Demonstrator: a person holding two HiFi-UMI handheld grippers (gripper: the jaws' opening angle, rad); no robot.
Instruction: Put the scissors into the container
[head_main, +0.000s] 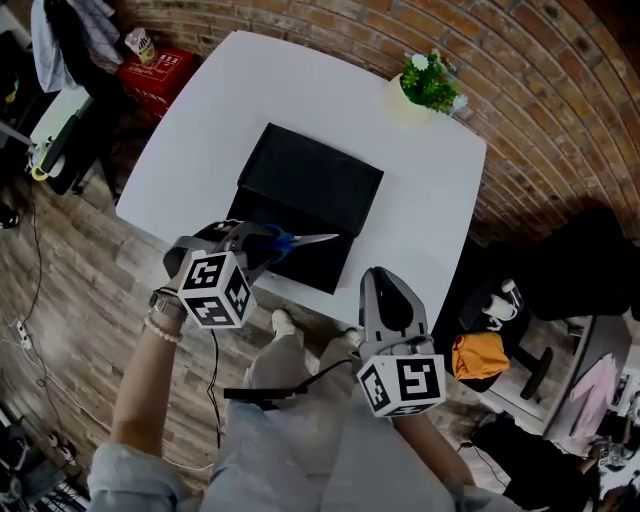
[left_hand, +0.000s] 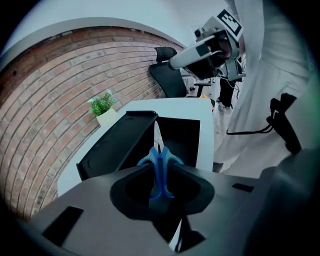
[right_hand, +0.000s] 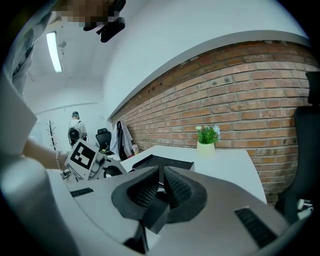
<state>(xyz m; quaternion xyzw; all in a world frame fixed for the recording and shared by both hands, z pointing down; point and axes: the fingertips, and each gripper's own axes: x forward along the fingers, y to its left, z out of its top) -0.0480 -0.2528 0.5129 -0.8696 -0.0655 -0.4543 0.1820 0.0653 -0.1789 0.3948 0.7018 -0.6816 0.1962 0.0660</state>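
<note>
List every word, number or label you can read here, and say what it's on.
No text here is legible.
Red box: pale markings, too small and blurred to read.
Left marker cube and right marker cube: black-and-white square patterns only, no letters or numbers.

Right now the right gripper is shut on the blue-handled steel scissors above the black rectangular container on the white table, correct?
No: the left gripper holds the blue-handled steel scissors, as the left gripper view shows. The right gripper is shut on nothing. The scissors are above the black rectangular container on the white table.
</note>
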